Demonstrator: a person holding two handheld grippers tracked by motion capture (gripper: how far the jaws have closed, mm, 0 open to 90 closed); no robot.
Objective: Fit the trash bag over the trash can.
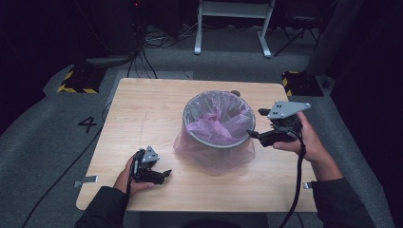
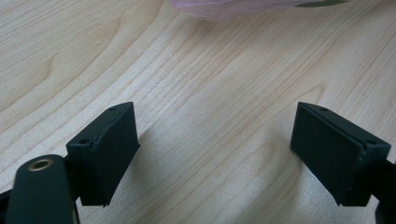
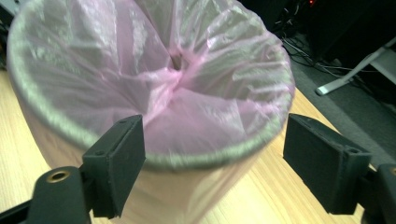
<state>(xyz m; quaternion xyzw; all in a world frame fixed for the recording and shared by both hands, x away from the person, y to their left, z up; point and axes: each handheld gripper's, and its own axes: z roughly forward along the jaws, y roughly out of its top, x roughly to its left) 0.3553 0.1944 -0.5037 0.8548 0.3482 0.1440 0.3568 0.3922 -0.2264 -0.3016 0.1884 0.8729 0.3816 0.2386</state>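
A round grey bin (image 1: 219,118) stands in the middle of the wooden table (image 1: 142,114), lined with a pink plastic bag (image 1: 216,128) that drapes over its rim and down its side. My right gripper (image 1: 256,124) hovers at the bin's right rim, jaws open and empty; in the right gripper view the bin (image 3: 70,126) with its bag (image 3: 187,93) lies just beyond the jaws. My left gripper (image 1: 166,174) rests low near the table's front left, open over bare wood (image 2: 210,116), with the bag's edge (image 2: 224,7) farther off.
Grey carpet surrounds the table. Black-and-yellow striped blocks (image 1: 78,78) lie at the far left and far right (image 1: 299,81). A white desk frame (image 1: 233,23) and cables (image 1: 152,42) are behind. Tape marks a "4" (image 1: 88,124) on the floor.
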